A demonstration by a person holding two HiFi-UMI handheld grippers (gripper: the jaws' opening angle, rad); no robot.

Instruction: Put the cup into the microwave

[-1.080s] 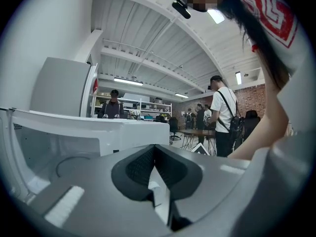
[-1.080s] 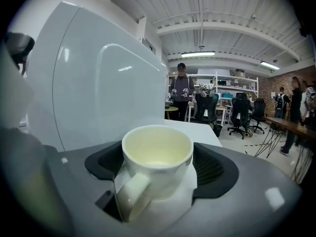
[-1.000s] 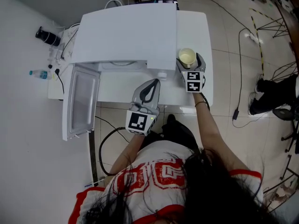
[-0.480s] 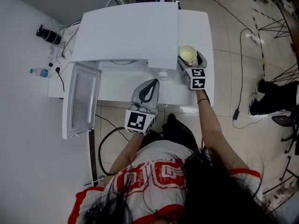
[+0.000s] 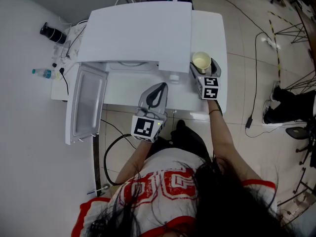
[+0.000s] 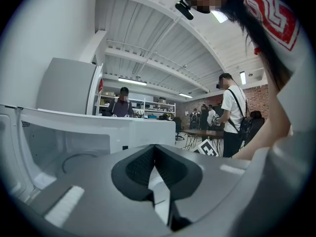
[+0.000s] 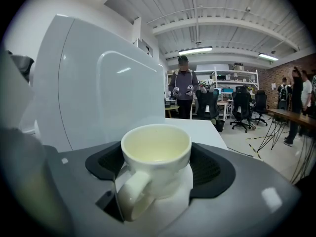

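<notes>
A cream cup (image 5: 201,61) stands on the white table (image 5: 218,33), just right of the microwave (image 5: 138,33). My right gripper (image 5: 203,65) has its jaws on both sides of the cup. In the right gripper view the dark pads (image 7: 210,168) press the cup (image 7: 156,151) and its handle points back at the camera. The microwave door (image 5: 88,107) hangs open at the left. My left gripper (image 5: 159,87) is shut and empty in front of the microwave. In its own view the left gripper (image 6: 154,149) faces the open cavity (image 6: 64,147).
A water bottle (image 5: 43,73) and a black object (image 5: 52,33) lie on the floor at the left. Cables (image 5: 255,58) run over the tiles on the right, near a seated person's feet (image 5: 281,102). People stand in the room behind.
The head view has drifted slightly. Relative to the microwave, the cup and both grippers keep their places.
</notes>
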